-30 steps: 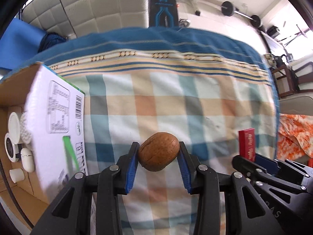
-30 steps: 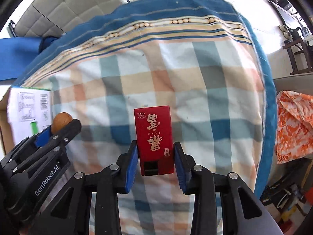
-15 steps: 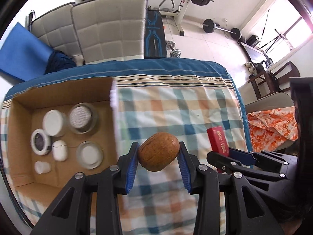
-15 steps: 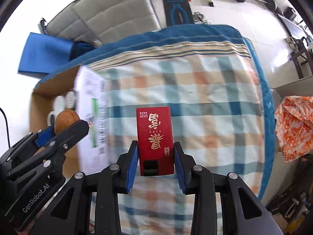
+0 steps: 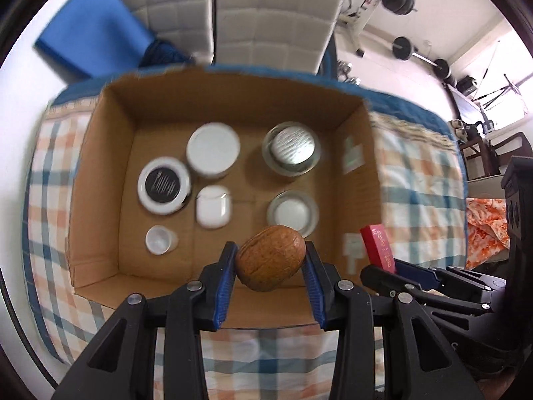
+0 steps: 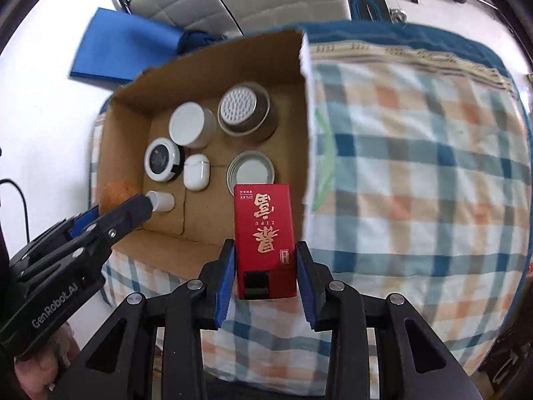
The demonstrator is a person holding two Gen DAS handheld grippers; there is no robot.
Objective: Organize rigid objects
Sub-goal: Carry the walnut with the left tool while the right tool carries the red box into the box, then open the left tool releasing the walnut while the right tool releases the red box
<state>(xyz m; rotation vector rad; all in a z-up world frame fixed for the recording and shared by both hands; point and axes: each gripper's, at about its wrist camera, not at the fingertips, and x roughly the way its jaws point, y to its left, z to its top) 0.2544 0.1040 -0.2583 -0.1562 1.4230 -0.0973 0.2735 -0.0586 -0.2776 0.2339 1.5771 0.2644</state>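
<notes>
Left gripper (image 5: 270,268) is gripping a brown walnut (image 5: 270,258) between its blue fingers (image 5: 225,278), closed on it from both sides. It is hovering over the near edge of the open cardboard box (image 5: 100,180), walnut sitting in view just above the near wall, clear of the box floor.

Right gripper (image 6: 265,275) is clamping a red box with gold characters (image 6: 264,240), fingers (image 6: 226,276) closed on its lower half, box standing upright along the fingers. It is hanging above the near right corner of the cardboard box (image 6: 206,66); in the left view the red box (image 5: 378,248) is showing just outside the right wall, beside the left gripper.

Inside the cardboard box, all resting on the floor:
- white round jar (image 5: 213,150) at the back, left of centre
- black-faced round tin with white rim (image 5: 164,185), touching or just beside the white jar
- white earbud case (image 5: 213,206), centre
- small white cap (image 5: 160,240), near left
- metal strainer cup (image 5: 291,148), back right
- open tin can (image 5: 292,212), near right, partly behind the walnut

The cardboard box is sitting on a checked cloth (image 6: 416,166) covering the table. Left view is slightly motion-blurred. In the right view the left gripper (image 6: 110,210) is showing at lower left with the walnut (image 6: 116,193) at its tip, over the box's left wall.
</notes>
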